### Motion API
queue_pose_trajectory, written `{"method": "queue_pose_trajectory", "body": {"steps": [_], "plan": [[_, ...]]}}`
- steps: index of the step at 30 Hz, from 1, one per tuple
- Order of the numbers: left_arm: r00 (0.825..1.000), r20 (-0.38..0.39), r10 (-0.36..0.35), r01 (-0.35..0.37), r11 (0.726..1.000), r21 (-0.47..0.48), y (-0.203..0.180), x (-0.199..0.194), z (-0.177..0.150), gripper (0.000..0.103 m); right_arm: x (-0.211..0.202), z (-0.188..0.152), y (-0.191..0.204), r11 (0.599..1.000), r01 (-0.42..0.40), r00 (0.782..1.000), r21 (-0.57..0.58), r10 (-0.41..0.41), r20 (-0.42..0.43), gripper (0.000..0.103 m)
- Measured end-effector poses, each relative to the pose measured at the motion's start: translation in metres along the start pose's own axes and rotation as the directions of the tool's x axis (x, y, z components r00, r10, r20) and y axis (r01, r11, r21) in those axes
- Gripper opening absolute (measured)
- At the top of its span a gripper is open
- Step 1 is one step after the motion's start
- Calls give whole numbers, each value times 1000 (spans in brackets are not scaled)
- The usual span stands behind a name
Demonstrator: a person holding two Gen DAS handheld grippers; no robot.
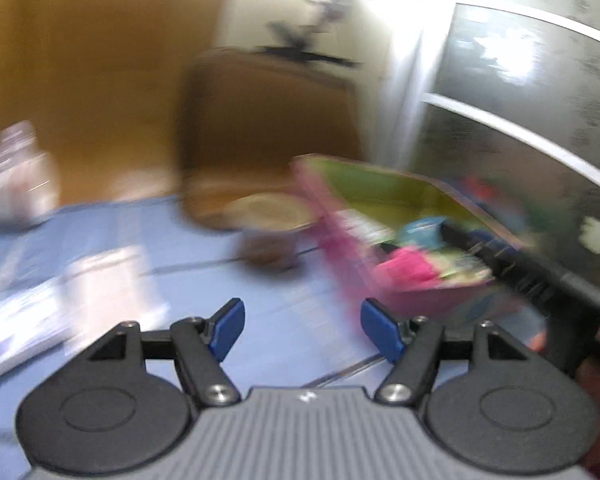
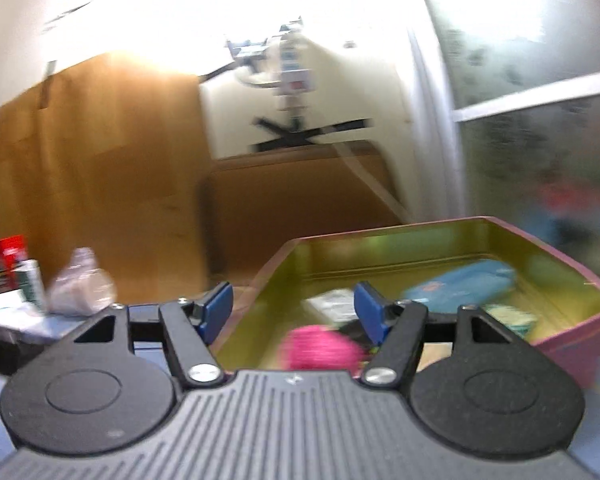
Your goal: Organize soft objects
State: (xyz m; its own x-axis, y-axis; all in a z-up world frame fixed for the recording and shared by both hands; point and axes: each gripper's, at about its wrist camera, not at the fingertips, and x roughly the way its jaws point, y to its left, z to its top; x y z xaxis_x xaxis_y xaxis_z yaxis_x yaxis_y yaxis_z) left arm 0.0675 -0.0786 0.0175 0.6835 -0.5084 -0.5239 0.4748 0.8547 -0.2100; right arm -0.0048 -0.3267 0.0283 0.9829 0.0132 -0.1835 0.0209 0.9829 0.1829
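Left wrist view, blurred: my left gripper (image 1: 302,326) is released and empty over the blue table (image 1: 260,320); the pink bin (image 1: 380,296) sits to its right, collecting the soft objects.

Right wrist view: my right gripper (image 2: 294,310) is released over the bin, apparently done dropping; pink soft toy (image 2: 320,350) and blue pouch (image 2: 460,286) lie inside.

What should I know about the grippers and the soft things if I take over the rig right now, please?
Left gripper: open, empty, above the blue table.
Right gripper: open, empty, at the near rim of the pink bin.
In the bin: a pink soft item, a blue pouch and blurred pieces.
Left: a crumpled clear bag remains on the table; other items are too blurred to name.
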Motion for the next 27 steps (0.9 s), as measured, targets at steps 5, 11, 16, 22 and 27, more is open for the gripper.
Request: {"method": "queue_pose_trajectory", "body": {"steps": [5, 11, 16, 22, 27], "plan": [[971, -1, 240, -238, 963, -129, 84, -45, -38, 66, 19, -10, 64, 980, -194, 976, -35, 189, -110, 69], [914, 24, 405, -379, 874, -305, 149, -74, -61, 69, 47, -27, 157, 908, -387, 906, -159, 343, -248, 60], [925, 126, 357, -271, 856, -441, 168, -92, -64, 70, 76, -31, 214, 846, -473, 862, -247, 386, -330, 57], [924, 205, 322, -188, 852, -489, 175, -106, -69, 75, 138, -34, 260, 821, -512, 812, -250, 368, -453, 57], [923, 234, 306, -173, 871, -459, 172, -109, -71, 76, 186, -42, 277, 844, -504, 764, -184, 337, -551, 57]]}}
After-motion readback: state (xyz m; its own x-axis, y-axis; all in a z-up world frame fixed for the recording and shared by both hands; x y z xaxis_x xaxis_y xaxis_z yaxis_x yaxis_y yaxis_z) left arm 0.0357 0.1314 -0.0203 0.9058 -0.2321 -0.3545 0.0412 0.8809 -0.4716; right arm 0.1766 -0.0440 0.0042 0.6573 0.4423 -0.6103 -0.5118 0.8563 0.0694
